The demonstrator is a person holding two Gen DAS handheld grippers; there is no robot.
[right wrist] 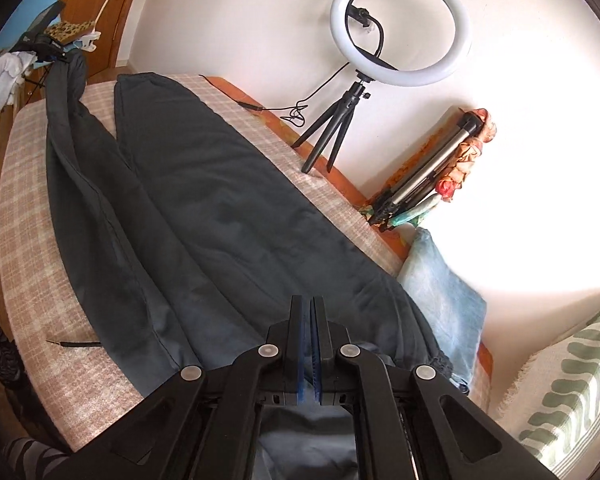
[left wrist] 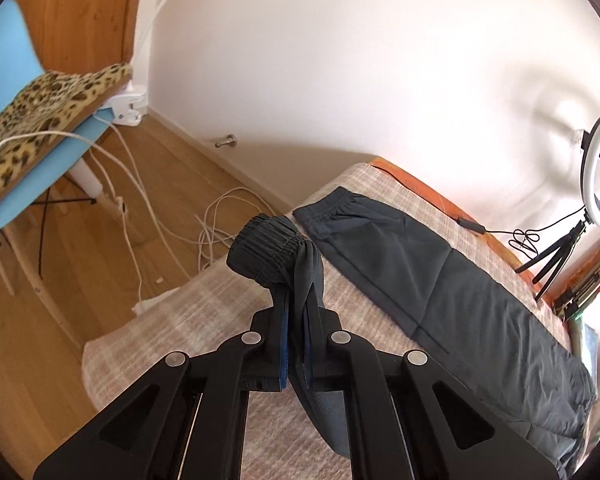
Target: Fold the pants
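Lying lengthwise along bed (right wrist: pixel 32 216), pants (right wrist: pixel 236 216)

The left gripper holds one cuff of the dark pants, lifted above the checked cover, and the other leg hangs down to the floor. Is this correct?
One part is wrong. The left gripper does hold one cuff of the pants lifted, but the other leg lies flat on the checked cover, not down to the floor. The right wrist view shows this.

A lived-in home room. A checked bedcover (right wrist: pixel 28 200), pillows (right wrist: pixel 572 396), wooden floor (left wrist: pixel 32 340) and a leopard-cushioned blue chair (left wrist: pixel 20 168) show it. A ring light (right wrist: pixel 400 28) stands by the wall.
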